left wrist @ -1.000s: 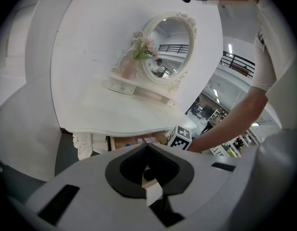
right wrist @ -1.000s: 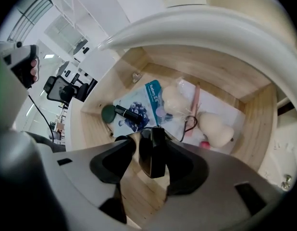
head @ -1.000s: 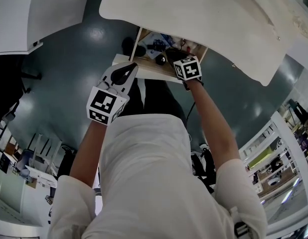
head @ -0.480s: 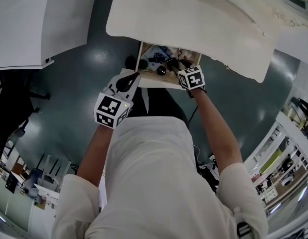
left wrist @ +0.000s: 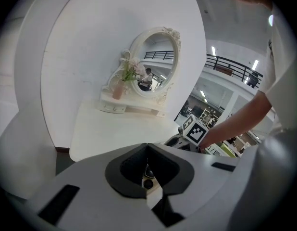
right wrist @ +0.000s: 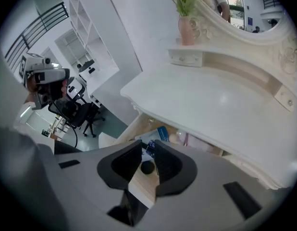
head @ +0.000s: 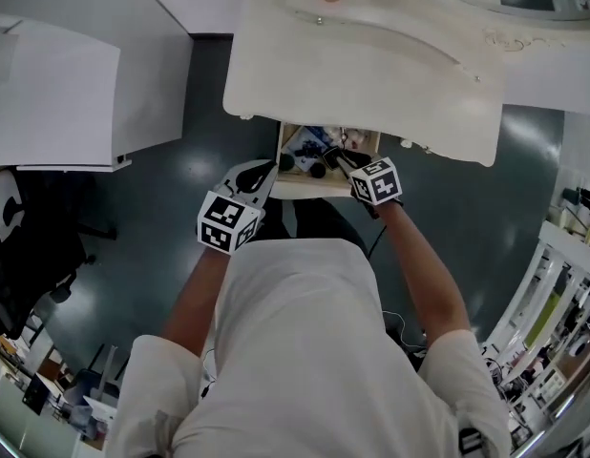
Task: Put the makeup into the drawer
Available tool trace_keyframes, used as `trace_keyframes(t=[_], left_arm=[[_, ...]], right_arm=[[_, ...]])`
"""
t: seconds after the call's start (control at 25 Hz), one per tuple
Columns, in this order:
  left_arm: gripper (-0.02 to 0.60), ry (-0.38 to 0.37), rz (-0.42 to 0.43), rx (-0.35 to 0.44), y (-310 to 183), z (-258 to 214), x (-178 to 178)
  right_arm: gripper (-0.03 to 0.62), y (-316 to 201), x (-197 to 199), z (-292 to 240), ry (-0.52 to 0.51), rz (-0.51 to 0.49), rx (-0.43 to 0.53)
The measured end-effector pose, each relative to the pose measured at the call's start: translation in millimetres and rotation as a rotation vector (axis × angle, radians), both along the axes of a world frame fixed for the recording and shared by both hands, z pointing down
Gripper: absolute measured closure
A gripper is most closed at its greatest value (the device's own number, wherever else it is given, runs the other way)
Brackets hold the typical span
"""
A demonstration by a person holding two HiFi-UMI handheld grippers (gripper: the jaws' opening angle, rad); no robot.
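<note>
The wooden drawer [head: 293, 187] stands pulled out under the white dressing table [head: 371, 74]. Makeup lies inside it: a blue pack [head: 314, 141] and small black round pieces [head: 317, 170]. In the right gripper view the blue pack [right wrist: 163, 133] and one black round piece [right wrist: 147, 167] show below the jaws. My right gripper [head: 338, 157] hangs over the drawer; its jaws are closing with a gap left and nothing between them [right wrist: 148, 148]. At the drawer's left front corner my left gripper [head: 257, 175] is shut and empty, tips touching [left wrist: 147, 146].
On the table top are an oval mirror [left wrist: 155, 64] and a pink vase of flowers [right wrist: 187, 28]. A white desk [head: 56, 74] stands to the left, with a dark office chair [head: 18, 246] below it. Dark floor surrounds the drawer.
Both hands have risen from the drawer, the right one more. The right jaws have narrowed. The head view has tilted, so more of the table top shows.
</note>
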State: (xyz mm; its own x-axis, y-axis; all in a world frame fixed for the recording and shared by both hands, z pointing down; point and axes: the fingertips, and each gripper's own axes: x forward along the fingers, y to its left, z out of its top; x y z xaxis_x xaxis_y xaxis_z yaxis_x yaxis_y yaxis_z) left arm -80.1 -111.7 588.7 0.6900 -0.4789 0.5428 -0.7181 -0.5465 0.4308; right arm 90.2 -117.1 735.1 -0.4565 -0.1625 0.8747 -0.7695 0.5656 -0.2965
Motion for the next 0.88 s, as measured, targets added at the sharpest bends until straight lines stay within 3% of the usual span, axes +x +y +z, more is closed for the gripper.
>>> trace_keyframes(t=[0.4,0.64,0.88], left_arm=[[0.565,0.042,0.077,0.011,4,-22,-8],[0.565,0.042,0.122,0.036,-2,-43,-6],[0.565,0.047,0.092,0.110,-26,-81,-3]], right_arm=[[0.546,-24,-2,-98,-0.070,0.107,0.213],[0.560,-32,20,-161,-0.105,0.191,0.361],[0.564,-34,47,-213,-0.119,0.215,0.479]])
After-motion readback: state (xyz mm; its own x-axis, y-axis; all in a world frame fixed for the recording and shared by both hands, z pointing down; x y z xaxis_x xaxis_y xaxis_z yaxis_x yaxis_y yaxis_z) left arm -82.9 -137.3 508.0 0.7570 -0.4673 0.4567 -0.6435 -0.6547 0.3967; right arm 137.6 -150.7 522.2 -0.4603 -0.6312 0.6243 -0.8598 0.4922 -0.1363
